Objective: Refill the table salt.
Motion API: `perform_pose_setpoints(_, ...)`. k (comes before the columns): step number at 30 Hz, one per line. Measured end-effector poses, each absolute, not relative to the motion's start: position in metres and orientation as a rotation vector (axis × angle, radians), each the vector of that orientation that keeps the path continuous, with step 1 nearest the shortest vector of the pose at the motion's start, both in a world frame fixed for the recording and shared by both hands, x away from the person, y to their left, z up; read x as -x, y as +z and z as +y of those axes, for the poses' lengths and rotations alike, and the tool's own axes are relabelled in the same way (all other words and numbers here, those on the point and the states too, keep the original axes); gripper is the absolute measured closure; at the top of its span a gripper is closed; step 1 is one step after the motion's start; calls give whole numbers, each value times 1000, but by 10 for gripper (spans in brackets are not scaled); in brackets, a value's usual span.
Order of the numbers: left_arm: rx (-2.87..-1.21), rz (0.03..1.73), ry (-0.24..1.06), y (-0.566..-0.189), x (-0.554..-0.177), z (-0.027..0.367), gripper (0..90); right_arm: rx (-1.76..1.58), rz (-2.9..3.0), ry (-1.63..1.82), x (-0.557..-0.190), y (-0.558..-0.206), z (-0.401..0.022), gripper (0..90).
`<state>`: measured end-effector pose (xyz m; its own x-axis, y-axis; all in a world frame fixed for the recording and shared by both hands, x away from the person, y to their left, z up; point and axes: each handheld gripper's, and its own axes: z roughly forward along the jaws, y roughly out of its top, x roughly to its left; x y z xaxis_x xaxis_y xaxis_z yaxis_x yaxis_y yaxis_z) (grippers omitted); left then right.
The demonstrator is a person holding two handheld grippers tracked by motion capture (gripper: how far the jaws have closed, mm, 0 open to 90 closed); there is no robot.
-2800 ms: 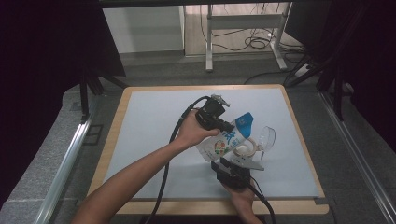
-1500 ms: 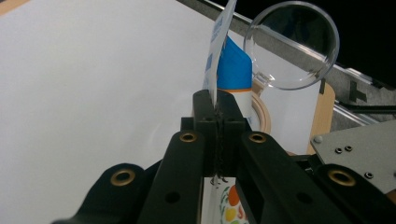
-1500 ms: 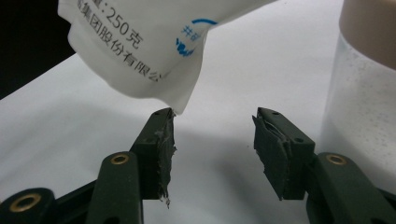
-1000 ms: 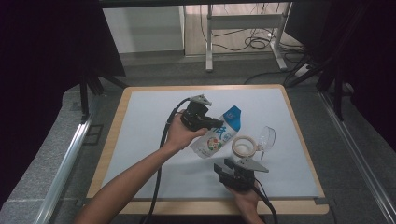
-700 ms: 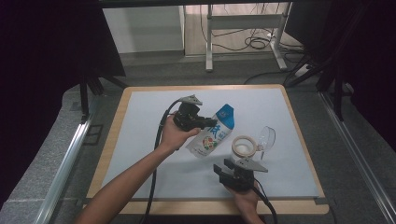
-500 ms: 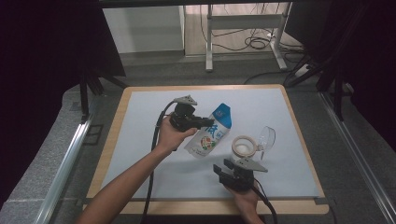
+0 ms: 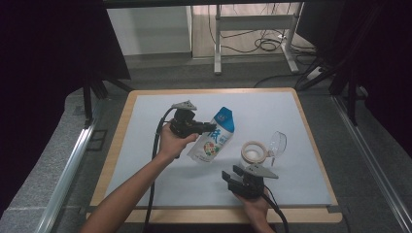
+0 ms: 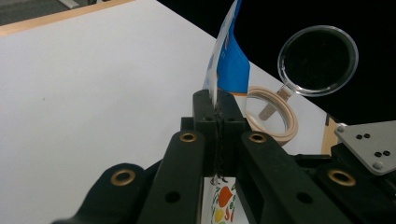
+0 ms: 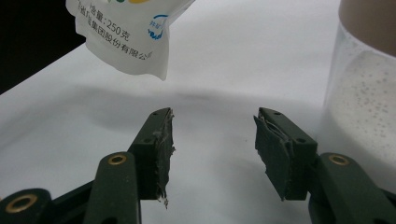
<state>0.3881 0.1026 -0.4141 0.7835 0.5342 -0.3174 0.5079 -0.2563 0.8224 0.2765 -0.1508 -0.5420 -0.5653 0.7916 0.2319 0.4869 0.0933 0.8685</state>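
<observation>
The left claw [image 7: 208,128] is clenched on the edge of a soft white plastic pouch with a blue top and printed fruit pictures [image 7: 214,140], holding it tilted and lifted off the white bench [image 7: 145,121]. A second ago this pouch hung just beside the clear round jar with a pale wooden rim [image 7: 253,152]. Now it has been carried away from the jar, toward the far left of it, and the gap between them is plain. The jar's hinged clear lid [image 7: 277,143] stands open on the jar's far side. In the right gripper view white grains [image 9: 362,107] lie inside the jar.

The right claw [image 7: 232,174] sits on the near side of the jar, jaws released with nothing between them; it has not stirred over that second.

Judging by this, pouring looks finished and the pouch is being taken aside; shutting the jar's lid seems the likely remaining step.
</observation>
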Motion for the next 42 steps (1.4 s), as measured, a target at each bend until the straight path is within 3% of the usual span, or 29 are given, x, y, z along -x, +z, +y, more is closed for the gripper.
perform_pose_setpoints(42, -1731, 972, 153, -447, -383, 187, 897, -1265, 2082, 1457, -277, -542, -151, 468)
